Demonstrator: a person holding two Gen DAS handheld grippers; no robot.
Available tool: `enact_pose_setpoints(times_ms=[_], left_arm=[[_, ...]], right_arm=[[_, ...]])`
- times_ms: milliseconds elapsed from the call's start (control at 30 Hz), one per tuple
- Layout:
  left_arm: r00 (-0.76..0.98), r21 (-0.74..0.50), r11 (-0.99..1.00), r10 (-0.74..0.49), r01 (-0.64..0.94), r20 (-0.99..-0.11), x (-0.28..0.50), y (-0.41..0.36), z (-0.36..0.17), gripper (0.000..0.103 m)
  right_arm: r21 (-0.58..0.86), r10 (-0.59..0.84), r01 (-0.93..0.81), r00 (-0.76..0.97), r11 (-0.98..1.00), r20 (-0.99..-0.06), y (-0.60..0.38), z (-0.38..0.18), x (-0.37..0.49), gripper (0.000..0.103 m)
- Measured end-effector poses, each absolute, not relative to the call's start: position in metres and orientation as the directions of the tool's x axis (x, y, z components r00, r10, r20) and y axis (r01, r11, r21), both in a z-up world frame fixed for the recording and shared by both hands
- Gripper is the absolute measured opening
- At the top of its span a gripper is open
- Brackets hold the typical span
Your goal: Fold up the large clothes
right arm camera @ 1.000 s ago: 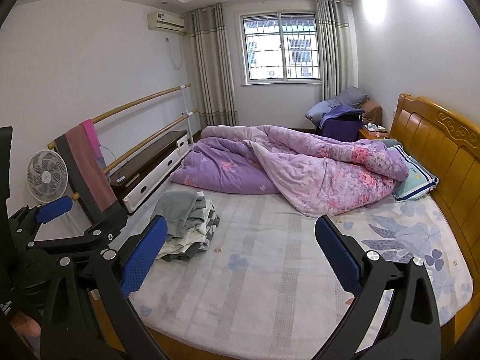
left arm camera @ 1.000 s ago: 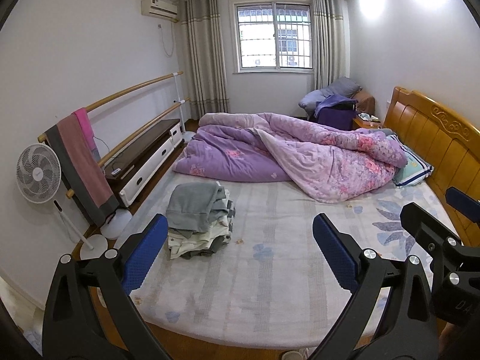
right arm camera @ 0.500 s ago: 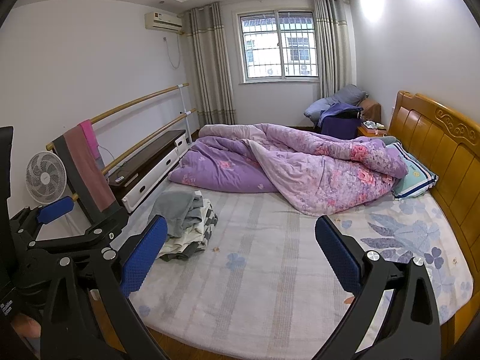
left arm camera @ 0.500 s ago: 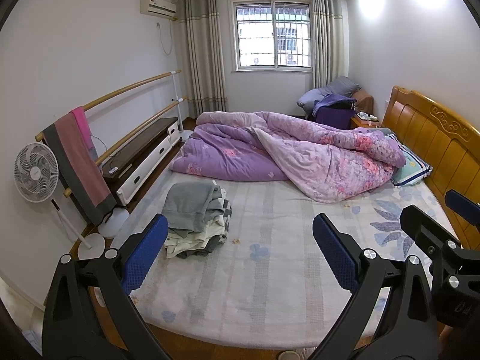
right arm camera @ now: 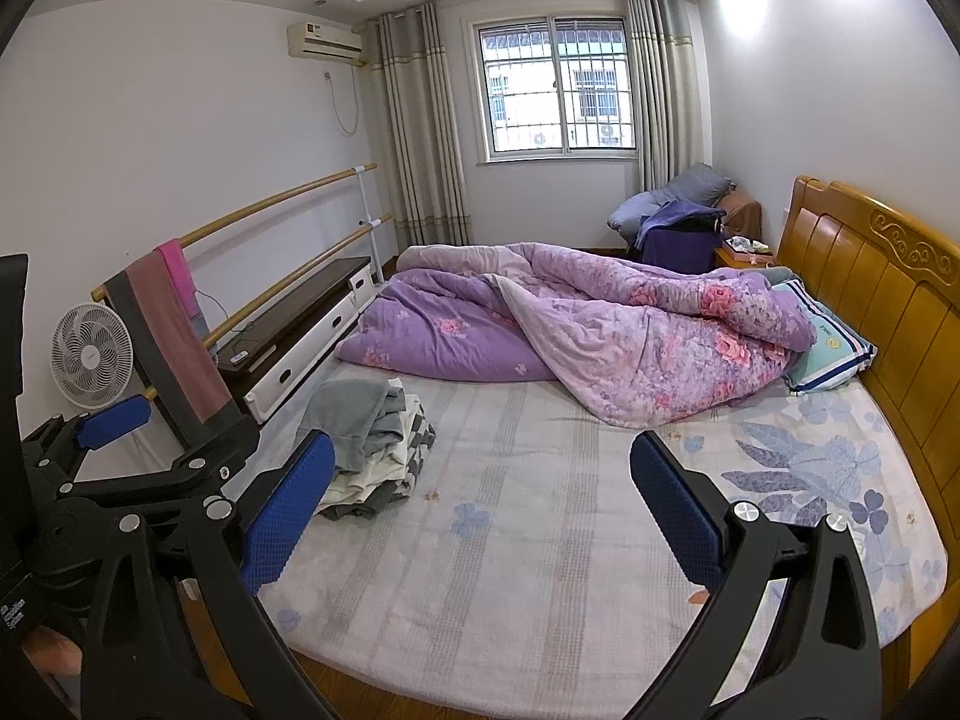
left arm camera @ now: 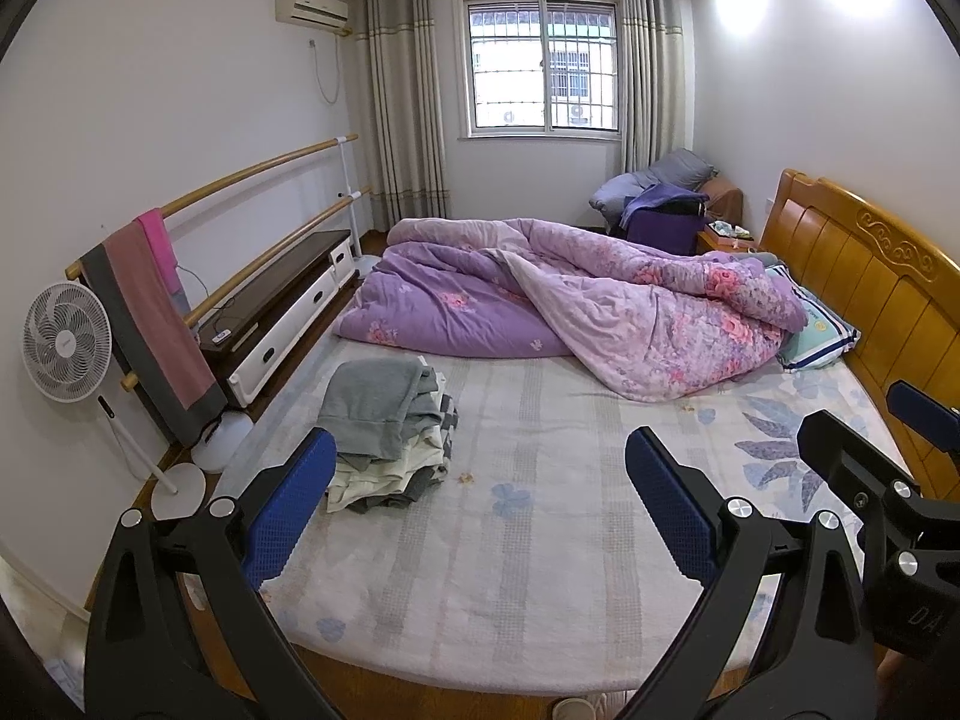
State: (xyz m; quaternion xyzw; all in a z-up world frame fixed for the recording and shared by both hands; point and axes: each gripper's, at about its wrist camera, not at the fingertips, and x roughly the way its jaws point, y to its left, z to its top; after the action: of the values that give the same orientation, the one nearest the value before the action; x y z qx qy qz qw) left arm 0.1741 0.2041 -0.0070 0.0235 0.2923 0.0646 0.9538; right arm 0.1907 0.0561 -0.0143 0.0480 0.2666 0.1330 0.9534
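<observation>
Left hand-held gripper (left arm camera: 480,510), right hand-held gripper (right arm camera: 480,510) agape, empty; bed (left arm camera: 540,570), clothes pile (left arm camera: 384,420).

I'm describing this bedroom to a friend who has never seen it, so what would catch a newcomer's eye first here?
Probably the big rumpled purple floral quilt, heaped across the far half of the bed toward the wooden headboard. Next, the small pile of clothes, grey piece on top, near the bed's left edge. Up close, the left gripper and right gripper frame each view, jaws wide open and empty.
</observation>
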Motion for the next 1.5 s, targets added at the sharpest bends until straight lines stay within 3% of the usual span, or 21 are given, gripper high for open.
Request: enact_pose_setpoints(times_ms=[1500], left_arm=[[0.808, 0.070, 0.993, 0.118, -0.095, -0.577, 0.187, 0.226, -0.014, 0.097]], right_arm=[[0.174, 0.283, -0.224, 0.806, 0.959, -0.520, 0.053, -0.025, 0.205, 0.095]])
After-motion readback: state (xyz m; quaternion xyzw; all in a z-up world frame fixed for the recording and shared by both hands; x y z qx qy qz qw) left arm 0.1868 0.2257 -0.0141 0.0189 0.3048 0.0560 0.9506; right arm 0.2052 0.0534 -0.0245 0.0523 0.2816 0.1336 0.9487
